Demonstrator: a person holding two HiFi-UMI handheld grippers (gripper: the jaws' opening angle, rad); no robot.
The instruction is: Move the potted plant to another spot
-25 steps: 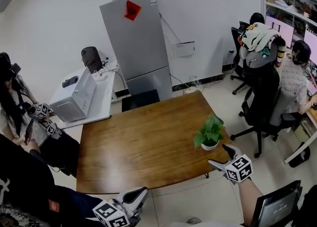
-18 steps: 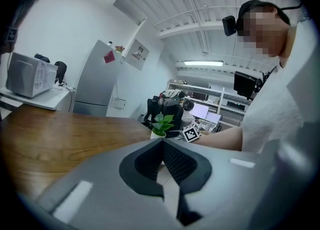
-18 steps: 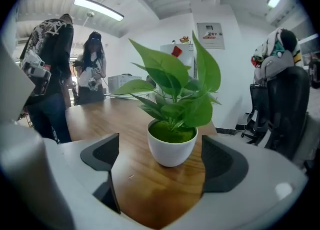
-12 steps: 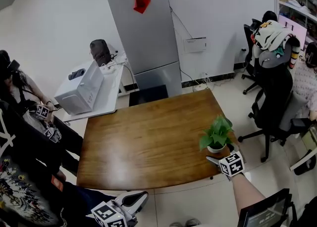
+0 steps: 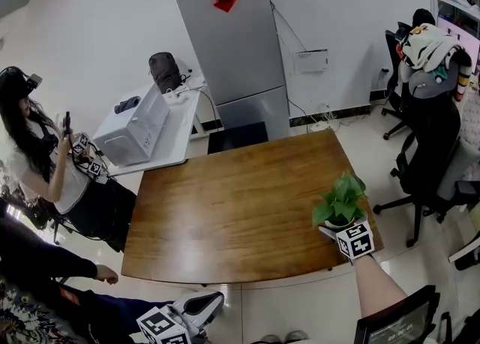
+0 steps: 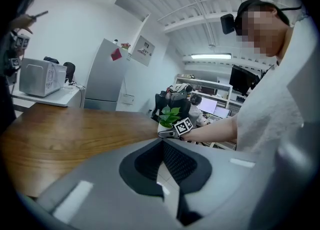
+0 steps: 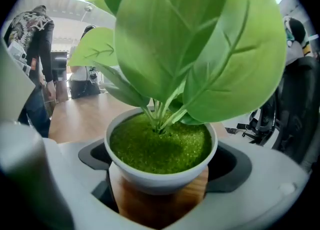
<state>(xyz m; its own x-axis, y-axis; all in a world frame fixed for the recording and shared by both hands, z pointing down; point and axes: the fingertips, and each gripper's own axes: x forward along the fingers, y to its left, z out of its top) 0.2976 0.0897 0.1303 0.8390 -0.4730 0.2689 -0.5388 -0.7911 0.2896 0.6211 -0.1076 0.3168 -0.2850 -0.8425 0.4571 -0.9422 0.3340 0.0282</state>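
Note:
The potted plant (image 5: 341, 200), green leaves in a small white pot (image 7: 160, 176), stands near the right edge of the wooden table (image 5: 225, 215). My right gripper (image 5: 337, 228) has reached it from the near side. In the right gripper view the pot sits between the jaws of that gripper (image 7: 162, 156), which are opening, and a dark gap shows on each side of the pot. My left gripper (image 5: 205, 303) hangs below the table's near edge with its jaws together and nothing in them. The left gripper view shows the plant (image 6: 171, 115) far off beyond that gripper (image 6: 162, 146).
A grey fridge (image 5: 240, 43) stands behind the table. A white side table carries a microwave (image 5: 135, 136) at the back left, with a seated person (image 5: 52, 163) beside it. Office chairs (image 5: 427, 133) crowd the right side. A dark screen (image 5: 397, 320) is at lower right.
My right gripper has moved forward and down to the pot, and its jaws now stand on either side of it. The left gripper has stayed near the table's front edge.

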